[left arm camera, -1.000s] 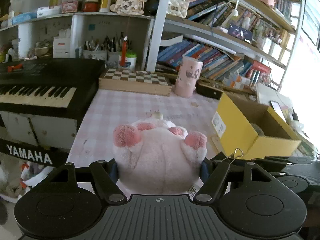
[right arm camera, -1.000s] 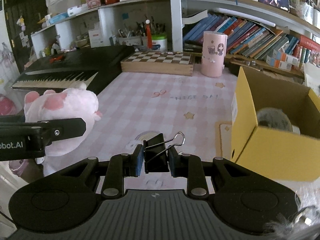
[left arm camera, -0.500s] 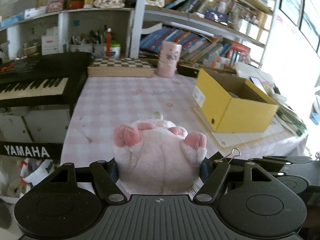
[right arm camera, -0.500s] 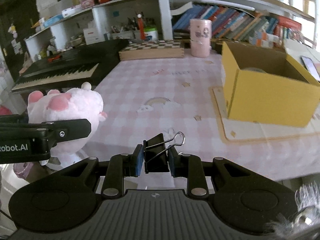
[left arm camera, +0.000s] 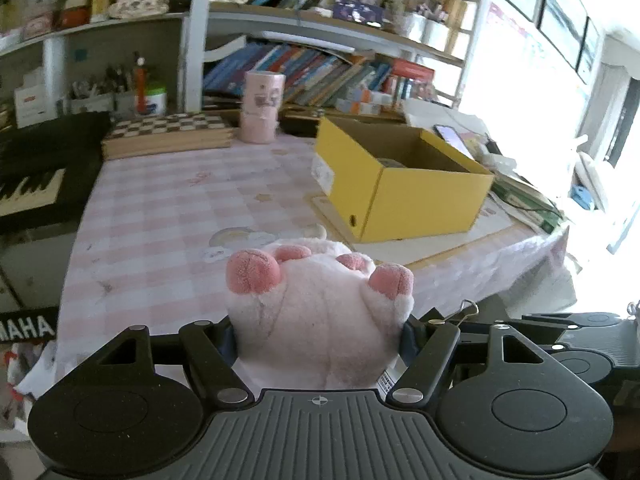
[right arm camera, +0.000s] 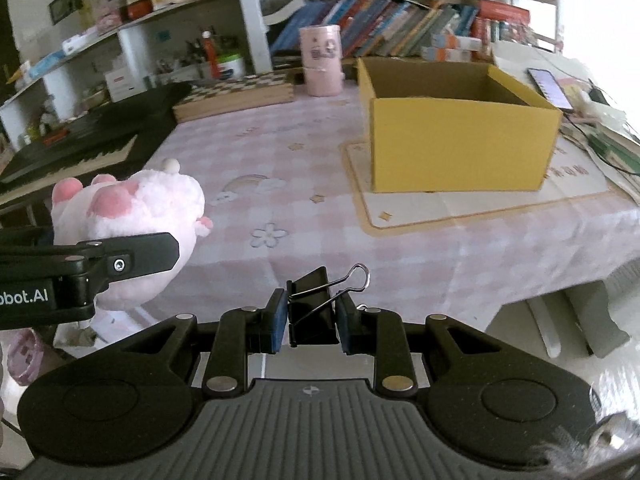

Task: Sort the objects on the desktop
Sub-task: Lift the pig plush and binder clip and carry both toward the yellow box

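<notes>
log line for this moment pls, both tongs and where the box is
left tongs: shut on pink plush toy | right tongs: shut on black binder clip | yellow box: open, on table ahead

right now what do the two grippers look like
Both are matte black plastic. The left gripper and the right gripper each have a ribbed dark grey plate with a small crosshair mark, flanked by two round discs, and angled link bars with silver rivets. The right gripper's fingers carry blue pads. From the right wrist view, the left gripper's side shows white lettering ending in "bot.AI". No cables or sleeves show.
</notes>
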Demonstrator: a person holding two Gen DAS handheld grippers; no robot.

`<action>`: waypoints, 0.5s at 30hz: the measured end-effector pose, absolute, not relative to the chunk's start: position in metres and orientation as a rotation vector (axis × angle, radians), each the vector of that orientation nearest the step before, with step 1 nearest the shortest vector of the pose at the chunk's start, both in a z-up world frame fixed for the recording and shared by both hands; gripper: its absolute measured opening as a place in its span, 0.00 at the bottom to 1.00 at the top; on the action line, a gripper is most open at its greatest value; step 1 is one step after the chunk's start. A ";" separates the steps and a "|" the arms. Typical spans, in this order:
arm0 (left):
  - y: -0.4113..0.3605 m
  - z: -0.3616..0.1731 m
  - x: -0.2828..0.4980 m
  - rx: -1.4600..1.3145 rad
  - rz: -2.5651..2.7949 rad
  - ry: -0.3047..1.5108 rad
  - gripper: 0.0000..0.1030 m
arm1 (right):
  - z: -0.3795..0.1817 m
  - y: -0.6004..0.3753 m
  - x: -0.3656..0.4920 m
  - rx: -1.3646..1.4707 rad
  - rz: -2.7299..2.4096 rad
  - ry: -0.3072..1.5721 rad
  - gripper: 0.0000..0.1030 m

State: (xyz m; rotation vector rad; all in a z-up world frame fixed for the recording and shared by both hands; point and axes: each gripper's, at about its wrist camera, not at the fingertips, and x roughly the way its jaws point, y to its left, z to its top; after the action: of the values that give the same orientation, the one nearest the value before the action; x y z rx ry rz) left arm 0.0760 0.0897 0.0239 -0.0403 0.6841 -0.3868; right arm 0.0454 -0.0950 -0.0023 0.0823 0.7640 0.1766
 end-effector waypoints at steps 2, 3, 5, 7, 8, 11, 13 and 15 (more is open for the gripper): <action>0.084 0.024 0.077 -0.033 -0.402 0.684 0.70 | -0.003 -0.100 0.044 0.088 0.161 0.763 0.23; 0.082 0.023 0.078 -0.031 -0.408 0.684 0.70 | -0.003 -0.103 0.044 0.090 0.155 0.762 0.23; 0.077 0.023 0.081 -0.028 -0.419 0.684 0.70 | -0.003 -0.108 0.044 0.095 0.143 0.763 0.23; 0.070 0.024 0.085 -0.023 -0.430 0.683 0.70 | -0.003 -0.113 0.045 0.097 0.133 0.761 0.23; 0.067 0.024 0.086 -0.019 -0.437 0.684 0.70 | -0.002 -0.116 0.046 0.099 0.127 0.760 0.23; 0.057 0.025 0.092 -0.011 -0.450 0.679 0.70 | -0.001 -0.125 0.049 0.106 0.113 0.758 0.23; 0.052 0.026 0.095 -0.010 -0.454 0.677 0.70 | 0.000 -0.132 0.053 0.107 0.107 0.756 0.23; 0.045 0.025 0.100 -0.009 -0.457 0.678 0.70 | 0.001 -0.138 0.056 0.106 0.103 0.754 0.23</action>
State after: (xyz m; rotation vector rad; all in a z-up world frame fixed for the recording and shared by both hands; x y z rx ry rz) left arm 0.0996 0.0452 0.0255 -0.0089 0.6777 -0.4572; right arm 0.0562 -0.1377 0.0005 0.1056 0.7543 0.1030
